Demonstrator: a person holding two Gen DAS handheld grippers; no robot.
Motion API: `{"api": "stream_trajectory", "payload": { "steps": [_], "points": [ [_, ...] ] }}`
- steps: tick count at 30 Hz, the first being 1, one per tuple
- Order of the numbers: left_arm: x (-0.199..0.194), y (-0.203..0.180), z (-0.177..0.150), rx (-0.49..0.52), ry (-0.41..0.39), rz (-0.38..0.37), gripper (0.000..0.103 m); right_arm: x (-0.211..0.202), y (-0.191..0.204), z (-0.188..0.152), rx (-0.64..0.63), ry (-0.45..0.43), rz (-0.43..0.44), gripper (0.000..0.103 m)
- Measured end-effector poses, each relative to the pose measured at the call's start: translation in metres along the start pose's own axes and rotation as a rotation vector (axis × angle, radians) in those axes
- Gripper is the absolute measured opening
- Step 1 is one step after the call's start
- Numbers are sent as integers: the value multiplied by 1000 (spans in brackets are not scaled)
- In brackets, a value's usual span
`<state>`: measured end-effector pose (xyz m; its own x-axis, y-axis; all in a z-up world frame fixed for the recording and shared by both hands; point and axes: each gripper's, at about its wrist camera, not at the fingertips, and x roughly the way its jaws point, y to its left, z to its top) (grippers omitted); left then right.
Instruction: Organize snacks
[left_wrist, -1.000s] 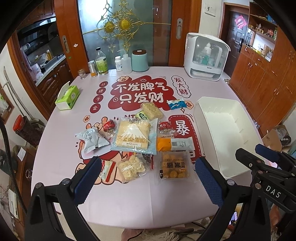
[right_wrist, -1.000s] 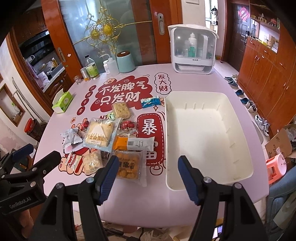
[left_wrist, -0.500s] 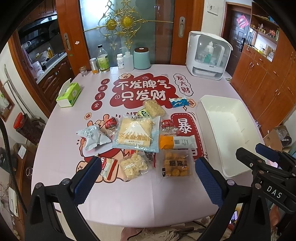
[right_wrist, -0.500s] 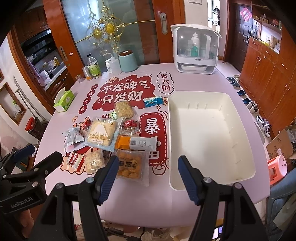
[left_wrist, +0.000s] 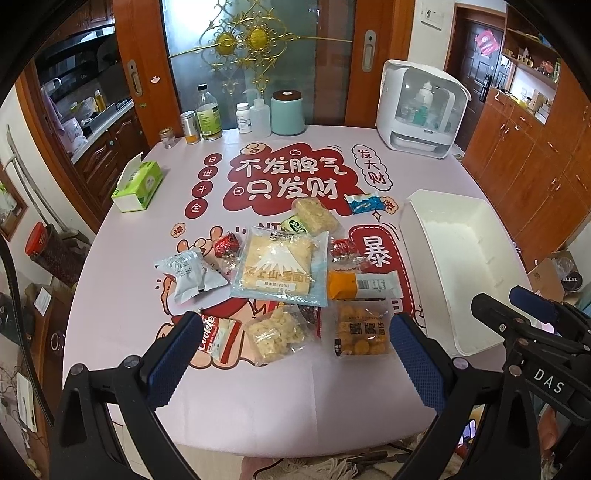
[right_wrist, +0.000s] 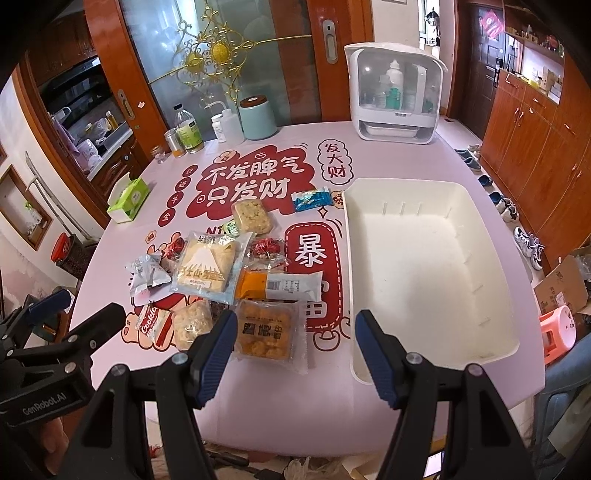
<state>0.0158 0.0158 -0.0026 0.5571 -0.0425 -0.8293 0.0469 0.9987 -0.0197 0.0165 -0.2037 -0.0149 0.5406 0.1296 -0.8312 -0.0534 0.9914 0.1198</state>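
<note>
1. Pink tabletop (right_wrist: 258, 387) has a bare strip along its near edge, plenty of space there.
2. Snack packets (left_wrist: 280, 266) sit clustered mid-table, left of the white bin (right_wrist: 424, 266), which hugs the right edge.
3. Left tongs (left_wrist: 295, 354) and right tongs (right_wrist: 295, 350) both hang apart, holding nothing, above that near edge.

We saw a pink table (right_wrist: 277, 387) carrying snack packets (right_wrist: 207, 271) around its centre, a white bin (right_wrist: 424, 354) at three o'clock, a tissue box (right_wrist: 129, 197) at ten, and bottles (right_wrist: 190, 131) at twelve.
</note>
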Motion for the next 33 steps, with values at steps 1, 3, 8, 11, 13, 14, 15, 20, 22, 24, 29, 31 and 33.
{"api": "stream_trajectory", "payload": {
  "steps": [1,3,8,11,13,14,15,20,22,24,29,31,33],
  "points": [
    [1,3,1,-2,0,0,100,1,2,0,1,-2,1,67],
    [2,10,5,-7,-2,1,100,3,8,2,6,-6,8,67],
    [0,44,27,-62,-47,44,100,7,24,15,16,-27,20,69],
    [-4,77,43,-114,-85,69,100,12,35,28,10,-36,7,70],
    [-5,102,55,-130,-109,112,100,16,43,36,6,-37,3,70],
    [-5,111,59,-134,-118,135,100,20,47,40,6,-34,7,70],
    [-4,122,63,-139,-127,162,100,23,49,43,8,-32,13,70],
    [14,175,79,-153,-116,239,101,57,72,66,11,7,42,70],
    [31,192,81,-144,-83,228,101,77,80,71,15,29,57,70],
    [52,206,80,-134,-41,207,101,98,87,75,27,62,71,72],
    [123,222,68,-123,107,123,100,159,103,77,23,132,91,72],
    [155,224,62,-125,164,75,100,184,110,74,4,160,84,72],
    [182,226,56,-135,212,31,100,211,114,72,-3,188,68,72]
  ]
}}
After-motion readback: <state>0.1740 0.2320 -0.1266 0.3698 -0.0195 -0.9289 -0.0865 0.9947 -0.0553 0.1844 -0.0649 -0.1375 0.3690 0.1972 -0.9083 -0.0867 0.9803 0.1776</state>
